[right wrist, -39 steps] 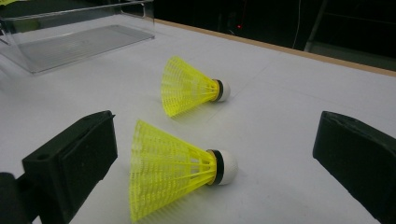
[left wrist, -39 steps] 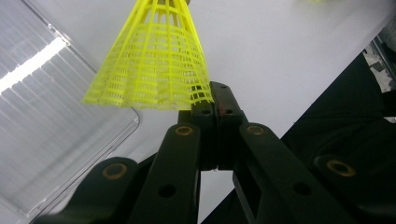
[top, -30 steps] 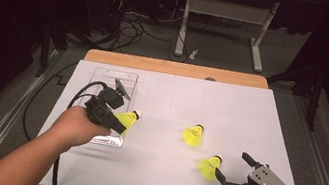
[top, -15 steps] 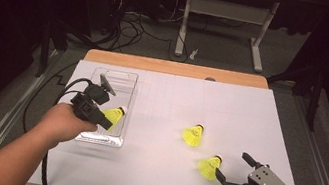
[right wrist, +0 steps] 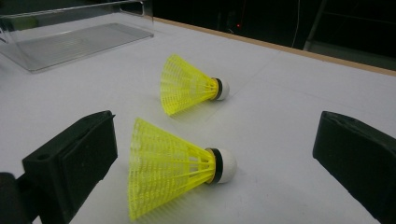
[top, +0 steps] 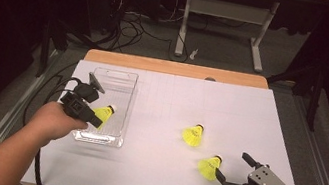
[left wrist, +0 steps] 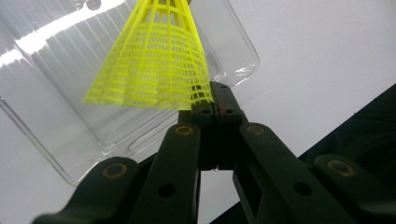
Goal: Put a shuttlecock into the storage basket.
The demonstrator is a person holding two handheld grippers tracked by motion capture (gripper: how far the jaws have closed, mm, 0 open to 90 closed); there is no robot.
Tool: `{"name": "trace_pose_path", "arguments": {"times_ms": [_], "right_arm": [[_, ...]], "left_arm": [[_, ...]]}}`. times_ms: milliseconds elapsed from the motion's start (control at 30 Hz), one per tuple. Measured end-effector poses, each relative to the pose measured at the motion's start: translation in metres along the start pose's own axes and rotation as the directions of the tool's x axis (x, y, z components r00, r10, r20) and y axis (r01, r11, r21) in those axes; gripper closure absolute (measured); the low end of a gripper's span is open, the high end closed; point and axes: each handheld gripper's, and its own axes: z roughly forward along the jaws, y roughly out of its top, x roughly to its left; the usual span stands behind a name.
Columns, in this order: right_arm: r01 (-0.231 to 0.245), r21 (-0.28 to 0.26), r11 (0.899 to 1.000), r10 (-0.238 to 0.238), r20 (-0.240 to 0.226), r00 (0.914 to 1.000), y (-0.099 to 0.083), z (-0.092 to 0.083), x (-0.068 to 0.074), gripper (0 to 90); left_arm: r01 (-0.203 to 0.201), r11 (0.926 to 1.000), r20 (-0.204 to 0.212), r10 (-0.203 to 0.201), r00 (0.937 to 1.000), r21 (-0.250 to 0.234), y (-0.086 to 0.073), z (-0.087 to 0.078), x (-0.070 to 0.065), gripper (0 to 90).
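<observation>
Shuttlecock (left wrist: 154,60) clamped by its skirt in your left gripper (top: 92,116), forearm angled over the clear tray (top: 124,96); your right gripper (top: 232,172), well right of the tray, rests agape.

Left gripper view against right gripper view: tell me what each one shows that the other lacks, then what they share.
Left gripper view alone: the left gripper, shut on the skirt rim of a yellow shuttlecock hanging above the clear tray. Right gripper view alone: the right gripper, open, around the near shuttlecock lying on its side, with a second one behind it. Shared: the clear tray and the white table cover.
</observation>
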Motion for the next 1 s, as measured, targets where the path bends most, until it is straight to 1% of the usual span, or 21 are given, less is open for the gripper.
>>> {"name": "trace_pose_path", "arguments": {"times_ms": [33, 67, 200, 267, 533, 600, 700, 800, 900, 933, 1000], "right_arm": [[0.0, 0.0, 1.0, 0.0, 0.0, 1.0, 0.0, 0.0, 0.0, 0.6], [0.0, 0.0, 1.0, 0.0, 0.0, 1.0, 0.0, 0.0, 0.0, 0.6], [0.001, 0.0, 1.0, -0.001, 0.001, 1.0, 0.0, 0.0, 0.0, 0.6], [0.001, -0.001, 1.0, -0.001, 0.001, 1.0, 0.0, 0.0, 0.0, 0.6], [0.0, -0.003, 1.0, 0.0, 0.0, 1.0, 0.0, 0.0, 0.0, 0.6], [0.002, -0.001, 1.0, -0.002, -0.001, 1.0, 0.0, 0.0, 0.0, 0.6], [0.004, -0.001, 1.0, -0.004, -0.004, 1.0, 0.0, 0.0, 0.001, 0.6], [0.003, 0.0, 1.0, -0.003, -0.005, 1.0, 0.0, 0.0, 0.001, 0.6], [0.0, 0.0, 1.0, 0.0, -0.006, 1.0, 0.0, 0.0, 0.0, 0.6], [-0.003, 0.002, 1.0, 0.003, -0.005, 1.0, 0.0, 0.0, 0.0, 0.6], [-0.002, 0.001, 1.0, 0.002, -0.006, 1.0, 0.0, 0.0, 0.0, 0.6]], "left_arm": [[0.0, 1.0, 0.0, 0.0, 1.0, 0.0, 0.0, 0.0, 0.0, 89.7], [0.013, 0.9999, 0.001, -0.013, 0.9999, -0.007, -0.001, -0.001, 0.003, 89.7], [0.023, 0.9997, -0.001, -0.023, 0.9997, -0.01, -0.002, -0.003, 0.008, 89.6], [0.019, 0.9998, -0.009, -0.019, 0.9998, -0.006, -0.002, -0.003, 0.008, 89.6], [0.023, 0.9997, -0.009, -0.023, 0.9997, -0.003, -0.001, -0.004, 0.009, 89.5], [0.025, 0.9996, -0.015, -0.025, 0.9996, -0.013, 0.002, -0.007, 0.009, 89.5], [0.026, 0.9996, -0.017, -0.026, 0.9995, -0.013, 0.005, -0.008, 0.009, 89.5], [0.018, 0.9998, -0.018, -0.018, 0.9997, -0.01, 0.011, -0.006, 0.006, 89.5], [0.012, 0.9999, -0.028, -0.012, 0.9995, 0.002, 0.015, -0.005, 0.005, 89.5], [0.005, 1.0, -0.031, -0.005, 0.9995, 0.007, 0.019, -0.006, 0.004, 89.5], [0.007, 1.0, -0.032, -0.007, 0.9994, 0.002, 0.021, -0.007, 0.003, 89.5]]}}
